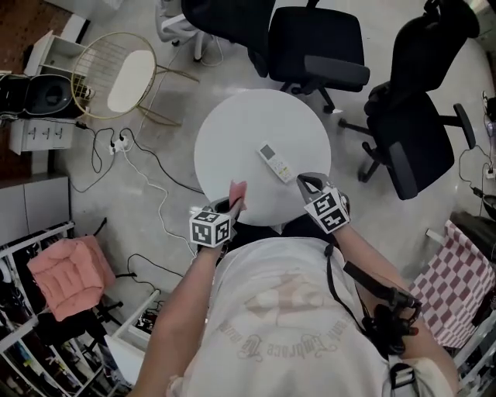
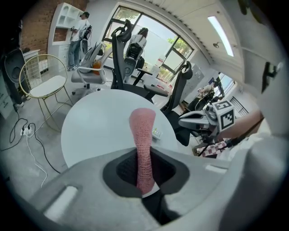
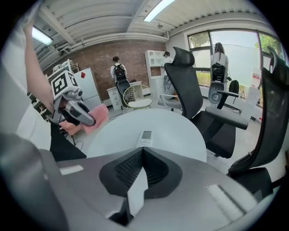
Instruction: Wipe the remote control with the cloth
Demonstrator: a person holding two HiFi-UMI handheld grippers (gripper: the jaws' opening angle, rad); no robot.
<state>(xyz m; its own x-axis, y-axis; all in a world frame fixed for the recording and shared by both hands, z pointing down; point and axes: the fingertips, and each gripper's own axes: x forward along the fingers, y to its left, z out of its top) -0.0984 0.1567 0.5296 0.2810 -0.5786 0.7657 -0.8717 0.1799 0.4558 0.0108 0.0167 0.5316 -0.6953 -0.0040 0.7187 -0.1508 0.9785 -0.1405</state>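
Round white table (image 1: 232, 132) mid-frame w/ remote (image 1: 277, 163); black office chairs (image 1: 318, 43) top, gold wire chair (image 1: 116, 74) upper left. Pink cloth (image 2: 142, 128) clamped in left gripper (image 2: 143, 158); right gripper (image 3: 142, 158) closed, empty.

We see bright daylight from windows (image 2: 149, 40) and ceiling strips (image 3: 156, 9); gripper views bow at edges (fisheye), everything sharp.

Pink cloth (image 2: 142, 135) aloft; white remote (image 1: 277, 163) flat
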